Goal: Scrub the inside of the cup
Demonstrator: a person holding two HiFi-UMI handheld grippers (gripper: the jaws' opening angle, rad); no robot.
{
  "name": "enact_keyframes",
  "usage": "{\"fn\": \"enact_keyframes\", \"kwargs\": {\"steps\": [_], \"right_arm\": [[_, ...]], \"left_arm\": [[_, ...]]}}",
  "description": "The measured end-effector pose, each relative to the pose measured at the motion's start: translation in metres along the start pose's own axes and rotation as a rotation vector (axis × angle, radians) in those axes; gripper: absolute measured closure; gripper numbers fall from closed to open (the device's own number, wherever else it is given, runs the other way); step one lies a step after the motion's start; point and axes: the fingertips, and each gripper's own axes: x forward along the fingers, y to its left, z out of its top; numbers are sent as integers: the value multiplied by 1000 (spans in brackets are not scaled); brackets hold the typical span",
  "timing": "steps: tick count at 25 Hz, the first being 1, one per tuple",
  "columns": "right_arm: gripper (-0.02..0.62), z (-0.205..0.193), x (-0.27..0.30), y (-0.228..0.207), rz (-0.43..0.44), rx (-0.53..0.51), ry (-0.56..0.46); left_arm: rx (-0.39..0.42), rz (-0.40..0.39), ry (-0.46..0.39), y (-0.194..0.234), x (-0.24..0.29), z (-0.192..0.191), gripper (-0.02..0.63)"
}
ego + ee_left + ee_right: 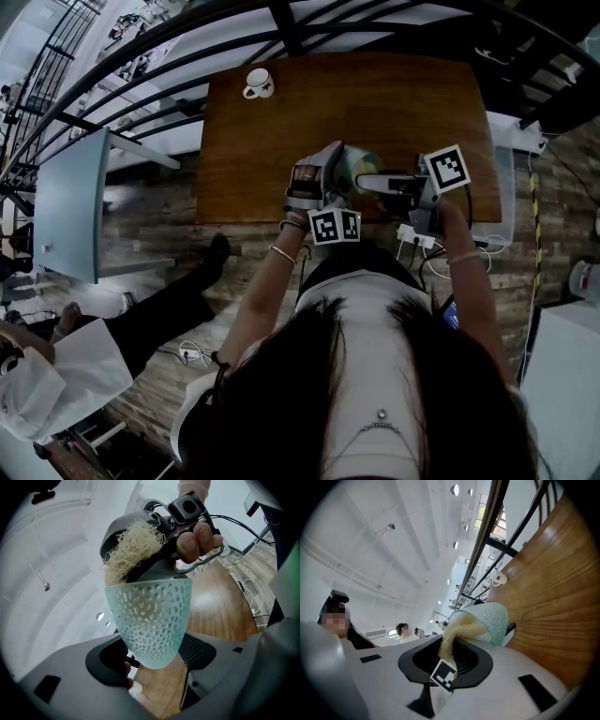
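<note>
Half done at best, at a guess: clamped the teal cup (150, 620) by its rounded base in the left gripper (154, 657) above the table (375, 103) edge, pinched the fibrous scrubber (461, 630) in the right gripper (452, 660) with its end in the cup's mouth, more rubbing probably owed.

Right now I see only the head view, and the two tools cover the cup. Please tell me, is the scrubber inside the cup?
Observer: Yes. The right gripper view shows the scrubber running from the right tool into the mouth of the cup.
Operator: And what holds the cup itself?
Observer: The left gripper view shows the left tool shut on the cup's rounded bottom.
Operator: Is the whole scrubber inside?
Observer: No. That view shows a tuft bunched outside the rim.
</note>
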Motion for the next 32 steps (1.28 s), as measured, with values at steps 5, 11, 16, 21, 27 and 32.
{"fn": "enact_keyframes", "kwargs": {"steps": [5,11,16,21,27,32], "right_arm": [[514,-10,4,-7,-87,-73,111],[514,-17,7,-9,-154,-142,214],[514,-23,7,-15,-217,-185,296],[514,-32,6,-18,-286,-241,392],[514,-37,-1,-27,-366,-294,497],[514,-41,-4,-32,-407,-332,581]], "left_arm": [[6,-11,4,-4,-1,-3,270],[14,-19,1,-6,-2,-3,270],[14,-34,-2,-8,0,-3,270],[16,-56,-2,-14,-4,-2,270],[36,-67,-3,-20,-1,-1,270],[46,-76,-7,-21,-2,0,270]]}}
